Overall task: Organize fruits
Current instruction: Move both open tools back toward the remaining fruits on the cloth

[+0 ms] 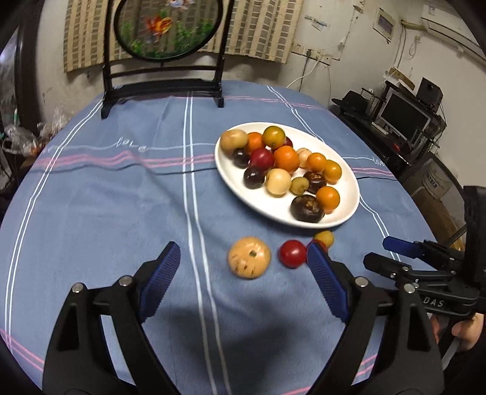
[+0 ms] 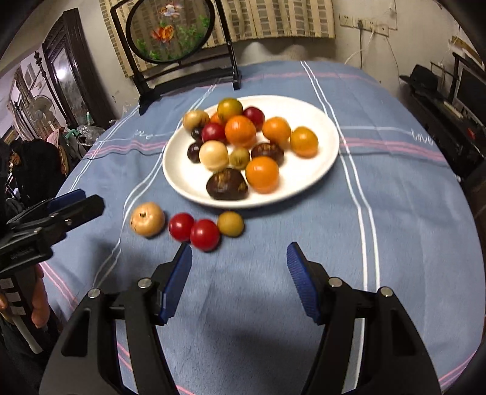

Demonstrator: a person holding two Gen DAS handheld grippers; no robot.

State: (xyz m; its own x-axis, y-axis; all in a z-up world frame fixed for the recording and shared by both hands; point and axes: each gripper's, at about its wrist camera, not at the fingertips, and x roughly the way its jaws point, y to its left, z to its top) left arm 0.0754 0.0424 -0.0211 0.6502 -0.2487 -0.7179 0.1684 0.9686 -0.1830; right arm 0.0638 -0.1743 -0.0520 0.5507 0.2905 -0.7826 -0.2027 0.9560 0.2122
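Left gripper [image 1: 243, 258]: jaws spread wide over the blue striped tablecloth [image 1: 106, 197], holding nothing; the tan fruit [image 1: 249, 257] sits on the cloth between its blue pads, touching neither.
Right gripper [image 2: 240, 258]: also wide open and empty, hovering low above the cloth, with the loose fruits just beyond its left fingertip.
White plate [image 2: 319, 170]: oval, at about 12 o'clock from the right gripper and 1 o'clock from the left; heaped with orange, red, dark purple-brown and pale fruits.
Loose fruits: four lie on the cloth along the plate's near rim, off the plate. From the right wrist view they run left to right: tan fruit, red tomato [image 2: 181, 227], second red tomato [image 2: 205, 239] touching the first, and yellow-green fruit [image 2: 231, 224] just beside it.
Backdrop: a round goldfish screen [image 1: 168, 27] on a black stand rises at 12 o'clock, at the table's far edge.
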